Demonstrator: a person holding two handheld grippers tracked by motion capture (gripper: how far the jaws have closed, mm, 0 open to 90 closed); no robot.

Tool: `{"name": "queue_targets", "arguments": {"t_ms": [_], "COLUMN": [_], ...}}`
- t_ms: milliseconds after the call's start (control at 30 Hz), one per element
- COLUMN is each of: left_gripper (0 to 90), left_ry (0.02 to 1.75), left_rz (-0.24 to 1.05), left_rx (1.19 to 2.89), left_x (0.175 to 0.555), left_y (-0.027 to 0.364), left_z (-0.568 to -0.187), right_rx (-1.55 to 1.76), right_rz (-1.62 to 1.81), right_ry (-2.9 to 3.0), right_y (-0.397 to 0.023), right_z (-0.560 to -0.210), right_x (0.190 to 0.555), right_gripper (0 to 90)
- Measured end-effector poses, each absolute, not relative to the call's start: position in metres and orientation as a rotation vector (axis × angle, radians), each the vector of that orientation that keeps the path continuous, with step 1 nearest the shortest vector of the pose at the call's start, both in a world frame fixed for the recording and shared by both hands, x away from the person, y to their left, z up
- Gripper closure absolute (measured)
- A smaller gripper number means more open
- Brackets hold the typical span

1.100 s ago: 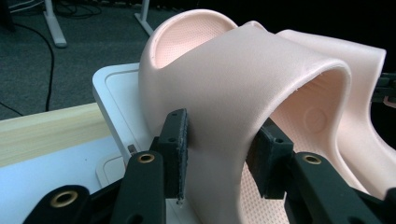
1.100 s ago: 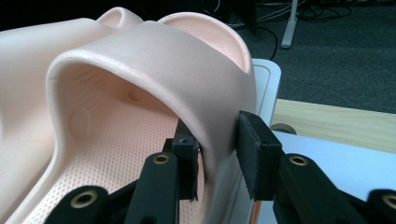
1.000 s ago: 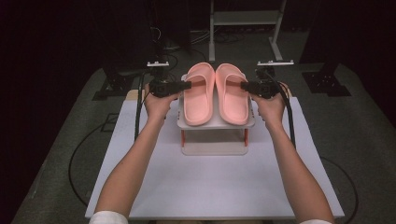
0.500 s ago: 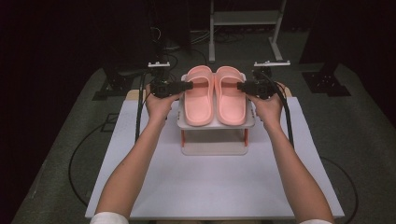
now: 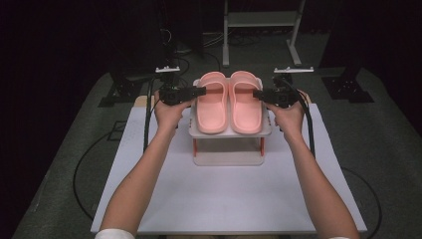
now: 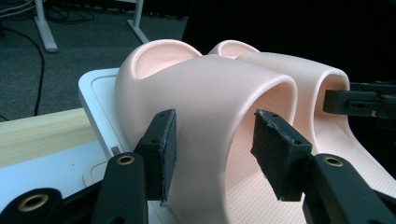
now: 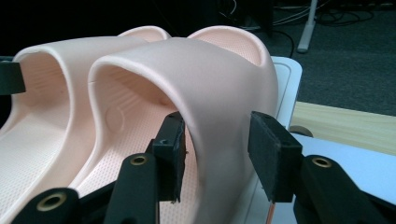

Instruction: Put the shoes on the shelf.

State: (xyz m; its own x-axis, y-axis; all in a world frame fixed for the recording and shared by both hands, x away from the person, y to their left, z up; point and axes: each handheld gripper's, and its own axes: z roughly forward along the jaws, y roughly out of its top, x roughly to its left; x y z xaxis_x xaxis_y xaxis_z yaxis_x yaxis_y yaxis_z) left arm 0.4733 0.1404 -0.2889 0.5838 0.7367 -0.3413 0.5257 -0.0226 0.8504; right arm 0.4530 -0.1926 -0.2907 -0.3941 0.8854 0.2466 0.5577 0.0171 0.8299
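Note:
Two pink slippers stand side by side on a small white rack (image 5: 192,131) at the far middle of the white table (image 5: 224,199). My left gripper (image 5: 201,91) reaches in from the left. Its jaws straddle the outer wall of the left slipper's (image 5: 211,107) strap (image 6: 215,88). They have just been opening, and the right pad (image 6: 275,158) stands off the strap. My right gripper (image 5: 256,93) mirrors it on the right slipper (image 5: 246,107). Its jaws straddle that strap (image 7: 201,70), have also just been opening, and a gap shows at the outer pad (image 7: 273,158).
The rack has a lower shelf (image 5: 226,158) and red legs. A wooden board (image 6: 37,135) lies under its far side. Black cables (image 5: 147,119) trail from both grippers off the table. Metal stand legs (image 5: 226,45) rise from the dark floor behind.
Hands, slippers and rack keep their places. From above, the jaws look only slightly wider on the straps than before.

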Motion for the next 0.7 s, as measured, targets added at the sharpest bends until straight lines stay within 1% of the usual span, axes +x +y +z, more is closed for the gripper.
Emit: {"name": "queue_targets", "arguments": {"t_ms": [200, 700], "left_gripper": [47.9, 45.1], "left_ry": [1.055, 1.014], "left_rz": [0.227, 0.205], "left_rx": [1.677, 1.663], "left_x": [0.47, 0.457], "left_y": [0.144, 0.149], "left_z": [-0.29, -0.292], "right_rx": [1.46, 1.395], "right_rz": [1.365, 1.402], "right_ry": [1.968, 2.01], "right_y": [-0.197, -0.199], "right_z": [-0.287, -0.283], "right_x": [0.445, 0.434], "right_gripper": [52.0, 49.2]}}
